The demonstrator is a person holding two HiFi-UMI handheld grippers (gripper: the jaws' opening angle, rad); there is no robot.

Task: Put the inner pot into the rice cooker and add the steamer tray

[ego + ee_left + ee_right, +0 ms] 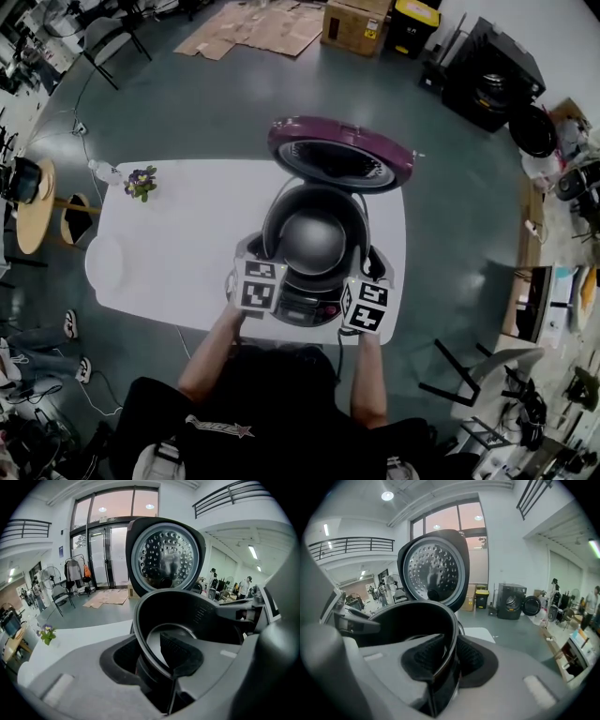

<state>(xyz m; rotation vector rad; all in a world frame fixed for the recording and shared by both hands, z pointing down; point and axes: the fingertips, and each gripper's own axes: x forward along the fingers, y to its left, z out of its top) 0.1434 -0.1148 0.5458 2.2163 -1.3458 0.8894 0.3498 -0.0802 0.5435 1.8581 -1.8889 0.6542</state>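
Note:
Both grippers hold the dark inner pot (pixel 314 239) by its rim, just over the body of the rice cooker (pixel 305 309). The cooker's purple lid (pixel 339 155) stands open behind it. My left gripper (pixel 258 284) is shut on the pot's left rim (pixel 140 634), one pad inside and one outside. The right gripper (pixel 365 305) is shut on the right rim (pixel 451 639) in the same way. In both gripper views the perforated inner lid plate (pixel 161 557) (pixel 433 571) faces me behind the pot. I cannot tell whether the pot rests in the cooker.
The cooker stands near the front edge of a white table (pixel 187 244). A small pot of flowers (pixel 141 181) sits at the far left corner, and a pale round thing (pixel 105 258) lies at the left edge. Chairs, boxes and machines stand on the floor around.

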